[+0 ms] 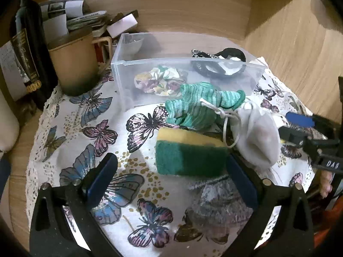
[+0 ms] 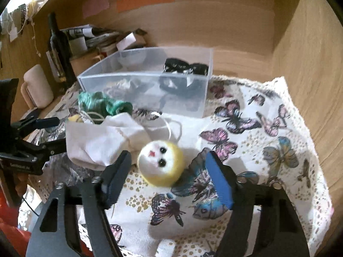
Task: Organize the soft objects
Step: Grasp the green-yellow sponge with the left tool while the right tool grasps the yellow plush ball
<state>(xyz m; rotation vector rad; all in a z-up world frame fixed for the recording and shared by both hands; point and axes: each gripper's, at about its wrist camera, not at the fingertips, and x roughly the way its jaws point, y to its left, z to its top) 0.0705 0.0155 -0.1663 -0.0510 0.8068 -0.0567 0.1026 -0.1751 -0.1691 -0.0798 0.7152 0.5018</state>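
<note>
A clear plastic box (image 1: 120,64) stands at the back of the butterfly cloth and holds a floral scrunchie (image 1: 159,81) and black hair bands (image 1: 216,64); the box also shows in the right wrist view (image 2: 139,79). In front of it lie a green knitted sock (image 1: 199,105), a white drawstring pouch (image 1: 257,137), a yellow-green sponge (image 1: 188,152) and a grey knitted piece (image 1: 216,197). My left gripper (image 1: 171,175) is open, its fingers on either side of the sponge. My right gripper (image 2: 167,175) is open around a yellow-white fuzzy ball with a face (image 2: 160,162).
A tan lidded mug (image 1: 75,64), a dark bottle (image 1: 27,49) and stacked papers (image 1: 85,19) stand at the back left. Wooden walls close in the back and right. The cloth (image 2: 268,150) covers the table.
</note>
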